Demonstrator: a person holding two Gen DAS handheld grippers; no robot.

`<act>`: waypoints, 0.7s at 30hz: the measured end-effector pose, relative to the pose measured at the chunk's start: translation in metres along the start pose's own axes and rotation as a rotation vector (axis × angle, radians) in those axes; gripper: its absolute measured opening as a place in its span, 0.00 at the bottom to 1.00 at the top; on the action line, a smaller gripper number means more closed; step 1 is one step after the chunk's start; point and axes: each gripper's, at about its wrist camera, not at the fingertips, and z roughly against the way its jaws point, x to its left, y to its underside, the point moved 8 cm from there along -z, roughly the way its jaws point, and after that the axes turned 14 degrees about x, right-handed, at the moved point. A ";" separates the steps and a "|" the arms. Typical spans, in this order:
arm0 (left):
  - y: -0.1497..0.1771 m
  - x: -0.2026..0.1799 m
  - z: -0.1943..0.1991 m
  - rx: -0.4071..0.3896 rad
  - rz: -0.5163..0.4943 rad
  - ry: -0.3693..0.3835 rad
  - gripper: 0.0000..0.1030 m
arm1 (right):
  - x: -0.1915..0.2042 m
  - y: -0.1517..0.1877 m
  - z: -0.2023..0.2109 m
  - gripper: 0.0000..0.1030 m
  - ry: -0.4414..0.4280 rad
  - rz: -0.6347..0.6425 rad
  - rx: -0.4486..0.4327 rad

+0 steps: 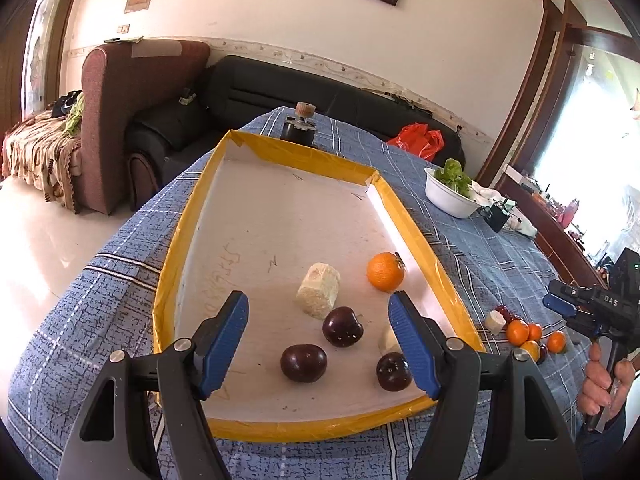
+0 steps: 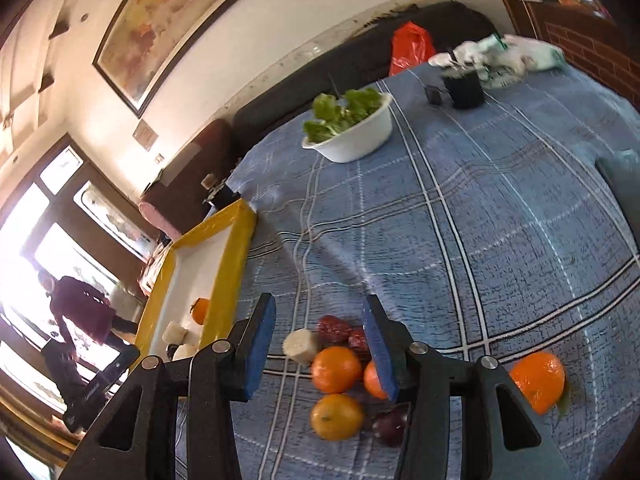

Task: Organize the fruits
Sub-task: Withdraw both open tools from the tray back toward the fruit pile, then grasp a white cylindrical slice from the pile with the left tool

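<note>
A yellow-rimmed white tray (image 1: pixel 192 216) lies on the blue checked tablecloth. In it are an orange (image 1: pixel 385 271), a pale cut chunk (image 1: pixel 318 295), another pale piece (image 1: pixel 387 340) and three dark plums (image 1: pixel 343 326). My left gripper (image 1: pixel 320 340) is open and empty above the tray's near end. My right gripper (image 2: pixel 320 350) is open and empty over a loose pile on the cloth: several oranges (image 2: pixel 336 369), red dates (image 2: pixel 334 328), a pale chunk (image 2: pixel 301 346) and a dark plum (image 2: pixel 390 426). The tray also shows in the right wrist view (image 2: pixel 232 268).
A white bowl of lettuce (image 2: pixel 360 138) stands further back on the table. A black holder (image 2: pixel 464 88) and white bags (image 2: pixel 516 56) sit at the far edge. A dark jar (image 1: pixel 299 128) stands behind the tray. Sofas and a red bag (image 1: pixel 420 140) lie beyond the table.
</note>
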 end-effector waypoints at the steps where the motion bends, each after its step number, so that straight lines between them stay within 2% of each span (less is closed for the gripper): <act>1: 0.000 -0.003 0.000 0.004 -0.001 0.006 0.70 | -0.001 0.000 0.000 0.49 -0.006 -0.004 0.002; 4: 0.000 -0.023 0.003 0.012 -0.034 0.029 0.70 | -0.001 -0.001 0.002 0.49 -0.023 -0.002 -0.002; 8: -0.001 -0.072 0.009 0.010 -0.141 0.069 0.70 | 0.000 0.000 0.004 0.49 -0.042 0.000 -0.008; 11: 0.004 -0.118 -0.001 0.052 -0.240 0.120 0.70 | 0.001 0.001 0.006 0.49 -0.051 -0.001 -0.013; 14: 0.012 -0.159 -0.025 0.121 -0.321 0.139 0.69 | 0.001 0.001 0.010 0.49 -0.058 -0.002 -0.022; 16: 0.018 -0.183 -0.045 0.166 -0.370 0.128 0.60 | 0.000 0.000 0.011 0.49 -0.060 -0.006 -0.027; 18: 0.023 -0.197 -0.063 0.225 -0.396 0.125 0.47 | 0.000 0.000 0.013 0.49 -0.064 -0.008 -0.032; 21: 0.027 -0.212 -0.089 0.297 -0.410 0.117 0.40 | -0.001 -0.001 0.016 0.49 -0.076 -0.015 -0.038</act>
